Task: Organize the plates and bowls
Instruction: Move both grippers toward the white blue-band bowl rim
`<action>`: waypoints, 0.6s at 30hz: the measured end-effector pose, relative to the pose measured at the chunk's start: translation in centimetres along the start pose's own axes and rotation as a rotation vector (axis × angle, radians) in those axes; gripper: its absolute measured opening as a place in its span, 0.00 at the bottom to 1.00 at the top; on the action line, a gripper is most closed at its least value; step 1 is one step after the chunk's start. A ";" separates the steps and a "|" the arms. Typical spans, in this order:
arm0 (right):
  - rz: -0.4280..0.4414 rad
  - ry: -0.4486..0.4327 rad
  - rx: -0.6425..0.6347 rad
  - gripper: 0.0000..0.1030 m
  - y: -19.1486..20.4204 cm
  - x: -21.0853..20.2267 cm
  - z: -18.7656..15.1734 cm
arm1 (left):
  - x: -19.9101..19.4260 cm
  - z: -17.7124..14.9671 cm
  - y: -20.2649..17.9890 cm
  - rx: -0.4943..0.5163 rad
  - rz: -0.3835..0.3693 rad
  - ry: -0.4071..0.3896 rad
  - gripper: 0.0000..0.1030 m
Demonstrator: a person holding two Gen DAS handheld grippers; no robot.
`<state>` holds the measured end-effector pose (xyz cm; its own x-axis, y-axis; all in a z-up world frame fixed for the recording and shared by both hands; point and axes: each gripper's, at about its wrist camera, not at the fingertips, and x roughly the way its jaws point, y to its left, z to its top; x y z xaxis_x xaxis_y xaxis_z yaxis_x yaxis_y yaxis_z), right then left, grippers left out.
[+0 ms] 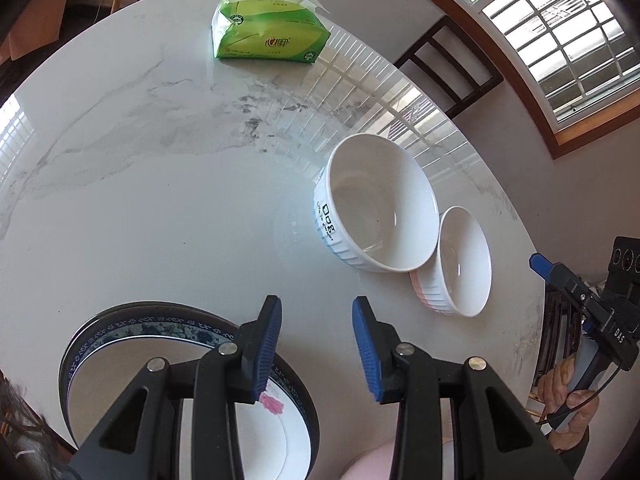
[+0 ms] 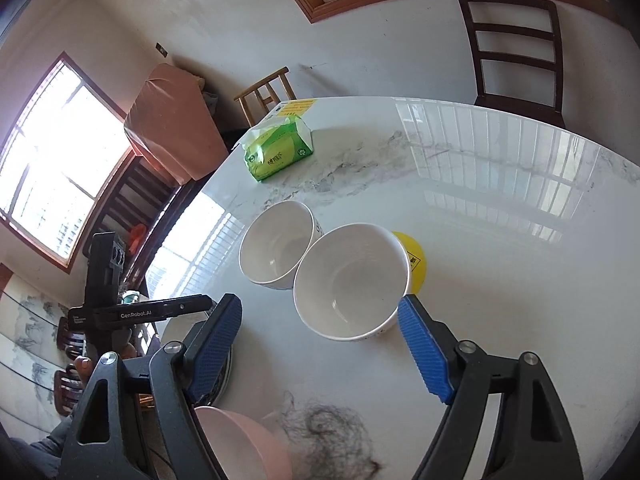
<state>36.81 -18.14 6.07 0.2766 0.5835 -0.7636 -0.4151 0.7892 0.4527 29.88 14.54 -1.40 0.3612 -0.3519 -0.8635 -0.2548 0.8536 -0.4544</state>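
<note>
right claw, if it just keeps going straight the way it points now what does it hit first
Most likely the nearer white bowl: it sits directly ahead of the open right claw, roughly centred between the blue pads. The yellow object lies behind that bowl. The height of the claw above the table is hard to judge.
</note>
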 end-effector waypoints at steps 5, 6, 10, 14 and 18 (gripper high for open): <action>-0.024 0.038 -0.051 0.65 0.1 3.1 2.5 | -0.1 1.2 0.2 -0.013 -0.026 -0.025 0.36; -0.021 0.041 -0.053 0.65 0.0 3.6 2.9 | 0.0 1.4 0.2 -0.011 -0.027 -0.027 0.36; -0.001 0.049 -0.039 0.65 -0.5 5.0 4.0 | 0.6 2.1 0.3 -0.011 -0.031 -0.032 0.36; 0.015 0.065 -0.032 0.65 -0.7 6.5 4.6 | 1.5 2.7 0.5 -0.026 -0.031 -0.018 0.36; -0.002 0.102 -0.059 0.65 -0.1 8.8 5.5 | 2.3 2.9 0.7 -0.044 -0.020 -0.009 0.36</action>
<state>44.04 -11.99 1.82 0.1892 0.5573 -0.8085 -0.4656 0.7758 0.4258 33.12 15.48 -3.05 0.3746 -0.3647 -0.8525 -0.2867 0.8288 -0.4805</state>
